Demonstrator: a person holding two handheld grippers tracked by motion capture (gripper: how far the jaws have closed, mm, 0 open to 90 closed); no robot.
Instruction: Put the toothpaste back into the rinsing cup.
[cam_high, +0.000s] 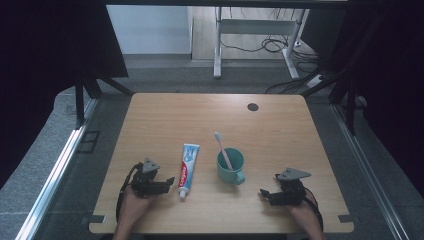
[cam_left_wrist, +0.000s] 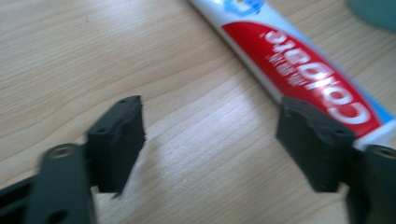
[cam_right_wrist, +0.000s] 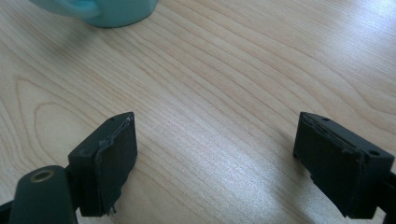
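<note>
Red-and-white toothpaste tube (cam_left_wrist: 299, 65) lies flat on the table (cam_high: 280, 125), just beside the left tool (cam_high: 169, 181), off its far jaw. Jaws stand apart, holding nothing. Right tool (cam_high: 262, 193) is open and empty, near the teal cup (cam_high: 230, 166). Risk: closing now grips air; an off-centre approach may push the tube away.

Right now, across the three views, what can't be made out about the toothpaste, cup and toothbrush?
- Toothpaste tube: left gripper view, both ends hidden, the far one cut by the top edge, the cap end behind a tong; print motion-blurred.
- Cup: right gripper view, rim and inside cut off by the top edge.
- Toothbrush: high view, lower handle hidden inside the cup; bristles too small to read.
</note>
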